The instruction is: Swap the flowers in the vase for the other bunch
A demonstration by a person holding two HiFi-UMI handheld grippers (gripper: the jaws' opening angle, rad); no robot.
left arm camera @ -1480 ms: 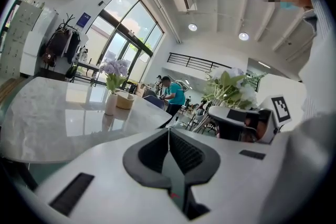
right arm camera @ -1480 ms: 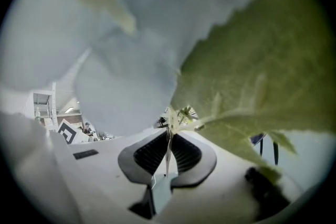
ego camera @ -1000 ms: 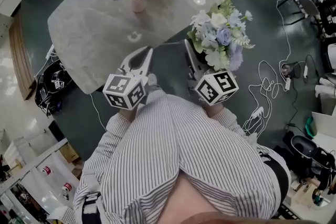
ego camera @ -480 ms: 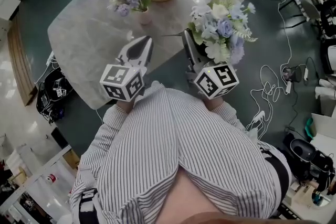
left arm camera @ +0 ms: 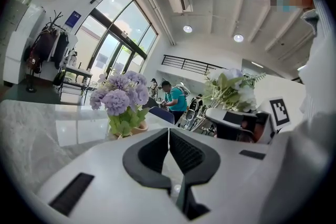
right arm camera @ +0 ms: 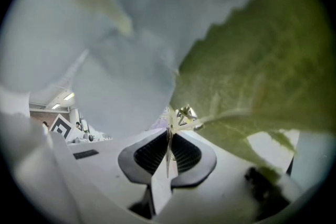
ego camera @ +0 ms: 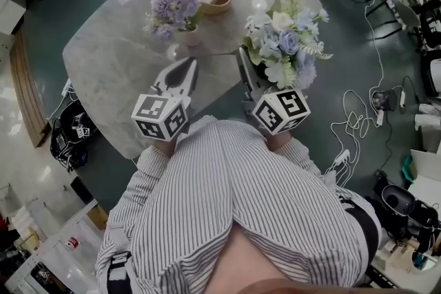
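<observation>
Marble table [ego camera: 110,58] below, right tongs [right arm camera: 169,134] pinch bouquet [ego camera: 284,45] upright.

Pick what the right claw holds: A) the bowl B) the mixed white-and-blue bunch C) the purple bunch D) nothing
B: the right claw is shut on the stems of the mixed bunch, while the purple bunch sits in the vase.

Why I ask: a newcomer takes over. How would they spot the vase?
Find the grey marble table, then the wooden bowl at its far side. The vase stands beside that bowl: small, pink, its flowers all purple, unlike the mixed bunch.
</observation>
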